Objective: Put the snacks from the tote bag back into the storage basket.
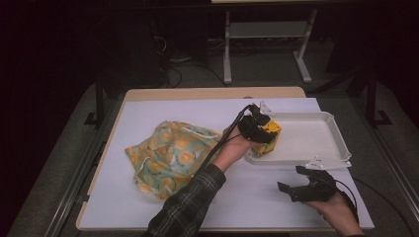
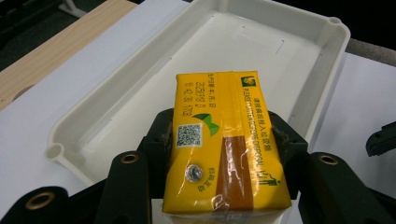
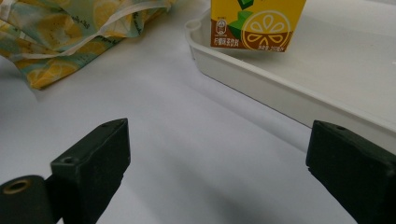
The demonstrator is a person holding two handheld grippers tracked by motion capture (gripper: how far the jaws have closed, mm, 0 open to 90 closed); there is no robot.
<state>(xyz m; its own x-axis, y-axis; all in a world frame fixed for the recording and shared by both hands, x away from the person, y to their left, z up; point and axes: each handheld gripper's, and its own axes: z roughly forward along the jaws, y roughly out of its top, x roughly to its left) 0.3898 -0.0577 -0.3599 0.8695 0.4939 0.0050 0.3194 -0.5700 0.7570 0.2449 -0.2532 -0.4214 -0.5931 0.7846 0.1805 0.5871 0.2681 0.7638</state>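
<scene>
A yellow drink carton [image 1: 270,136] with a lemon picture stands at the near left corner of the white tray [image 1: 316,143]. My left gripper [image 1: 257,129] is shut on the carton [image 2: 224,149], one black jaw pressed on each side, and the tray [image 2: 303,98] stretches away beyond it. The carton [image 3: 257,23] appears at the top of the right gripper view, inside the tray rim [image 3: 261,81]. My right gripper [image 1: 299,182] hovers open near the table's front right, its jaws wide apart over bare white surface [image 3: 215,154].
A crumpled cloth bag [image 1: 170,157] with a yellow fruit print lies left of the tray, its handle strap [image 3: 107,21] loose. A white sheet covers the wooden table [image 1: 212,93]. Dark floor and a metal desk frame [image 1: 267,44] lie beyond.
</scene>
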